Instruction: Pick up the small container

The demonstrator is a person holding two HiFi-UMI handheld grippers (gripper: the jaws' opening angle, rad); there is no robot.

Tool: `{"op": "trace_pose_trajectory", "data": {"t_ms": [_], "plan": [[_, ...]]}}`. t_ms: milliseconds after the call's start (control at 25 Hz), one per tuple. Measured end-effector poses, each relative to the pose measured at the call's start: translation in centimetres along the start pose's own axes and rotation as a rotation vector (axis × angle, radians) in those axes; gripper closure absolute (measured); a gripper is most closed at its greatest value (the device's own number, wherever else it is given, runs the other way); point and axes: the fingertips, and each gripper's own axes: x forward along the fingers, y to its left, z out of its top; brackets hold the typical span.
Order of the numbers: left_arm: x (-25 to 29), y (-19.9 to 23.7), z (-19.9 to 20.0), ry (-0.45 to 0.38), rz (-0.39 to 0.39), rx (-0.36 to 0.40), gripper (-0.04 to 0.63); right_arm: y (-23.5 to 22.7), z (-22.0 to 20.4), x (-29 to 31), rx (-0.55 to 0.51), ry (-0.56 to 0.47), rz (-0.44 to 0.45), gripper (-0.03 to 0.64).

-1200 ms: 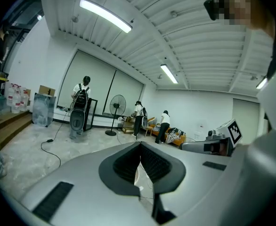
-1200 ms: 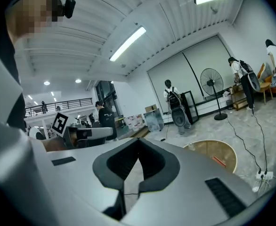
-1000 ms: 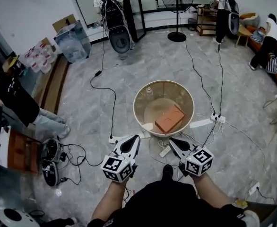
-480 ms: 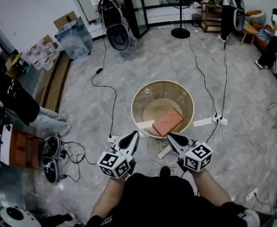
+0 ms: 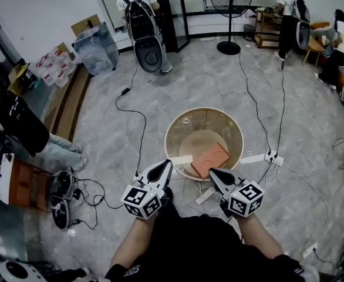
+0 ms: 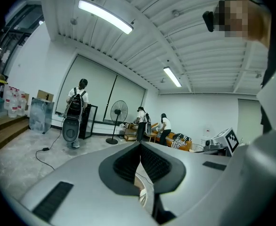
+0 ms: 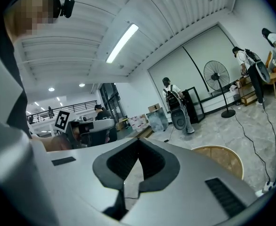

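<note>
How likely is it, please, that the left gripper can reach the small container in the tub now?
Probably yes: the small container stands alone by the tub's far wall, open from above, the orange block well aside. The left gripper is shut, though.

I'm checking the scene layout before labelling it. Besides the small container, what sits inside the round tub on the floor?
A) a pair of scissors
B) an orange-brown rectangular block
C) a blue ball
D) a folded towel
B: the head view shows an orange-brown block at the near side of the tub, with the small container at the far side.
</note>
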Motion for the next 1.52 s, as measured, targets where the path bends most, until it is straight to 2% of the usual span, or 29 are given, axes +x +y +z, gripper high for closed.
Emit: {"op": "trace_pose_trajectory", "data": {"t_ms": [240,360,560,720,880,1080,1320,1520], "plan": [[1.9,7.0,0.2,0.006,-0.032,-0.017,0.58,-1.6,0.4,6.4,0.017,0.013,-0.053,0.603],[3.1,11.8,1.7,0.001,-0.036,0.027,0.58,-2.4,1.4,11.3,0.03,0.021,-0.074,0.603],[4.3,20.3,3.5,0.032,-0.058,0.072,0.58,-0.7,2.7,20.6,0.01,0.071,-0.048,0.603],[4.2,27.3,3.6,0.08,-0.081,0.082,0.58,-0.2,3.0,26.4,0.028,0.09,-0.102,0.603],[4.8,32.6,3.7,0.115,-0.112,0.138,0.58,0.2,2.8,29.9,0.046,0.095,-0.178,0.603],[6.4,34.9,4.3,0.134,-0.175,0.214,0.58,0.2,2.6,31.4,0.081,0.073,-0.26,0.603],[8.4,34.8,3.9,0.159,-0.234,0.176,0.58,-0.7,3.8,31.0,0.075,0.043,-0.333,0.603],[10.3,33.1,3.8,0.192,-0.307,0.188,0.58,-2.5,4.9,30.0,0.093,0.006,-0.382,0.603]]}}
